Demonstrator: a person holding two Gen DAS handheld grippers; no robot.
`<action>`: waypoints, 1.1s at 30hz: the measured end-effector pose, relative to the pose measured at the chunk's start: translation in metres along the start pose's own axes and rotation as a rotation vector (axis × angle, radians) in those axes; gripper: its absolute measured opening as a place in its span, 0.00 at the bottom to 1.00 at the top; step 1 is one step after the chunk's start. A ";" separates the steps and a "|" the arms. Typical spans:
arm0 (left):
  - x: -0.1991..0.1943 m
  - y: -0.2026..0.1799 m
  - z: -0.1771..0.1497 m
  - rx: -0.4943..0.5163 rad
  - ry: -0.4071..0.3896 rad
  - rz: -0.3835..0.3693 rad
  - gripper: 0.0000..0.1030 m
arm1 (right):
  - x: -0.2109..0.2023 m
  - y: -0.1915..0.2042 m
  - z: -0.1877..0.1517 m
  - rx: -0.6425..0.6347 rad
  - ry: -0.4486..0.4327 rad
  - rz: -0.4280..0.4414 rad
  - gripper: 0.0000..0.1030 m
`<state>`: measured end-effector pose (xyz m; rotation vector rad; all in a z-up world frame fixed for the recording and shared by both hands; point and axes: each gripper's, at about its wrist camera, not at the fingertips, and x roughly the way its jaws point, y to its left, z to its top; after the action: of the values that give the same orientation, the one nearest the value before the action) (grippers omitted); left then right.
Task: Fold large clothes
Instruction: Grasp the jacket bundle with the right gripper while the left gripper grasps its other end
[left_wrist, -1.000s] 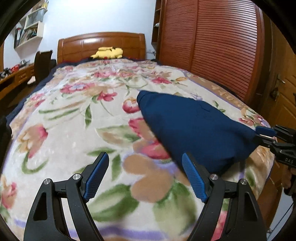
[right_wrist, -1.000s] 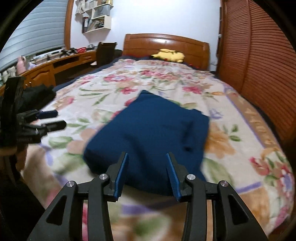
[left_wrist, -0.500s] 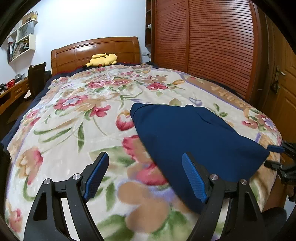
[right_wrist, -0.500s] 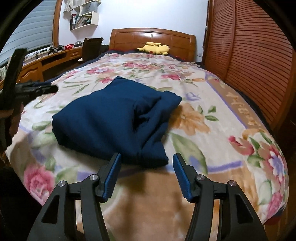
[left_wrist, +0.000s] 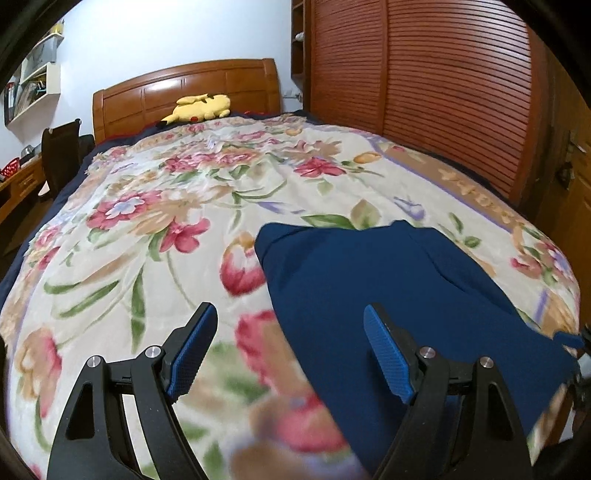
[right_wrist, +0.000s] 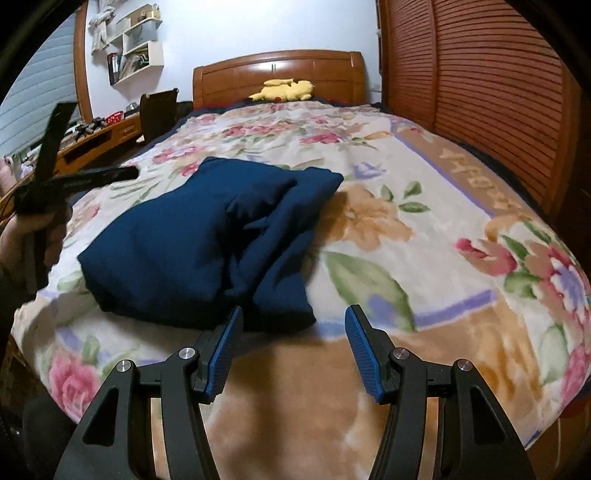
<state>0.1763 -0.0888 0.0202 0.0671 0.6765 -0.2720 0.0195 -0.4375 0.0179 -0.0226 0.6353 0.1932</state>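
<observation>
My left gripper (left_wrist: 288, 354) and right gripper (right_wrist: 293, 350) are both released, nothing held. Navy garment (right_wrist: 207, 240) sits folded near the floral blanket's (right_wrist: 424, 258) foot edge w/ a loose flap; a careless regrab could undo the fold.

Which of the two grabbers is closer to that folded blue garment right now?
Right, narrowly. The right gripper hovers open just off the blue garment's near edge; the left gripper, also open, straddles its side edge from further back.
</observation>
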 end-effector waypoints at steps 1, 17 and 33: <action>0.009 0.002 0.006 -0.002 0.001 0.002 0.80 | 0.004 0.001 0.001 -0.004 0.001 -0.002 0.58; 0.148 0.018 0.037 0.016 0.131 0.050 0.80 | 0.060 0.000 0.001 0.047 0.033 0.094 0.58; 0.113 0.011 0.046 -0.034 0.116 -0.026 0.09 | 0.047 -0.007 0.002 0.079 -0.055 0.167 0.14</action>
<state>0.2915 -0.1103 -0.0149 0.0415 0.7980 -0.2831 0.0592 -0.4358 -0.0084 0.1115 0.5897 0.3291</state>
